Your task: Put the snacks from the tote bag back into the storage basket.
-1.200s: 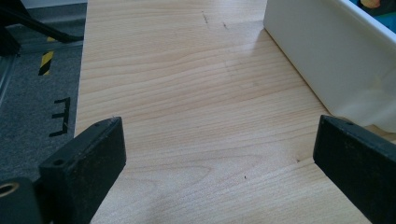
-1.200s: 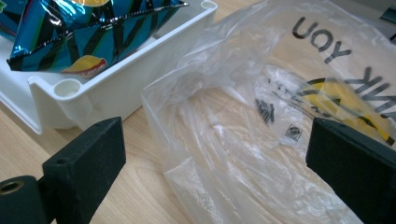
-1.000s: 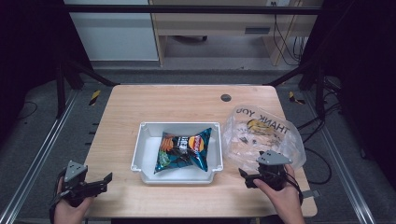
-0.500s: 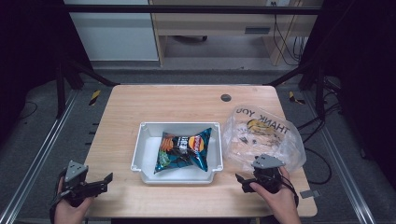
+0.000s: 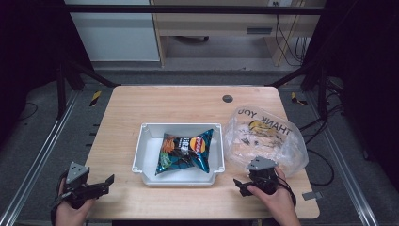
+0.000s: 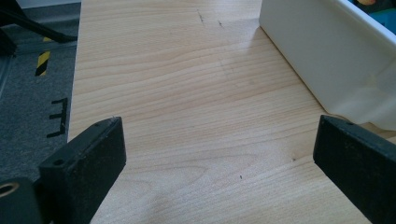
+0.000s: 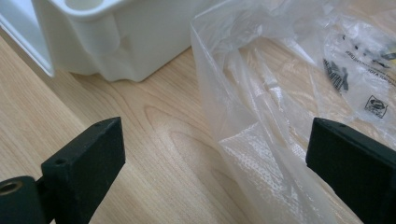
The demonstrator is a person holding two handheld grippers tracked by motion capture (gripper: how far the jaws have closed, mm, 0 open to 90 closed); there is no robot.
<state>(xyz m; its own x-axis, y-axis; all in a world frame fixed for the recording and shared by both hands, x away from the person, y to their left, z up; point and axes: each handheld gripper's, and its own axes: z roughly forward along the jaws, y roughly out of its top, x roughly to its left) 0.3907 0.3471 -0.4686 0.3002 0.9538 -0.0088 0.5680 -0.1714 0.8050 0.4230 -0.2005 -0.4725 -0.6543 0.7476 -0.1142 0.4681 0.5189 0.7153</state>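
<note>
Wooden table. Chip bag lies in white tray, centre; looks light, crinkly, best pinched at corner. Clear plastic bag right. Left gripper near-left, right gripper near-right, both jaws spread, empty.

even overhead light, dark surrounds; high view soft, tongs blurred.

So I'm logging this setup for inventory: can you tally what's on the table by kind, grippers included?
White tray: 1
Chip bag, lying in the tray: 1
Clear plastic "THANK YOU" bag: 1
Hand-held grippers, left gripper and right gripper: 2
Total: 5
</note>
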